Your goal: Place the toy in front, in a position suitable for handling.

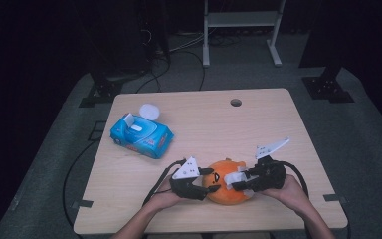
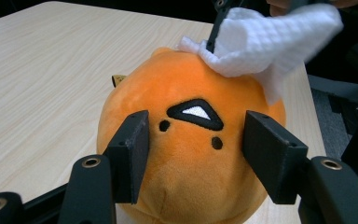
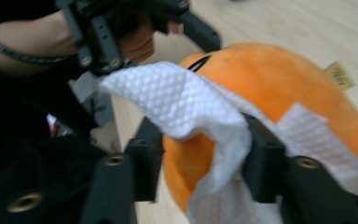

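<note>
An orange plush toy [image 1: 226, 189] with a stitched black face lies near the table's front edge. My left gripper [image 1: 210, 180] comes at it from the left; in the left gripper view both black pads [image 2: 133, 154] press into the plush [image 2: 191, 186] on either side of the face. My right gripper [image 1: 234, 181] reaches in from the right. Its jaws stand apart around the plush's [image 3: 270, 79] far side. A white embossed wipe [image 3: 177, 98] drapes loosely over the toy's top and over one right finger [image 3: 261, 158]. That wipe [image 2: 265, 42] also lies on the toy's crown.
A blue pack of wet wipes [image 1: 142, 134] with its flap up lies at the left of the wooden table [image 1: 219, 129]. A round white lid [image 1: 149, 110] sits behind it. A cable hole [image 1: 236, 102] is near the far edge. Gripper cables trail along the front.
</note>
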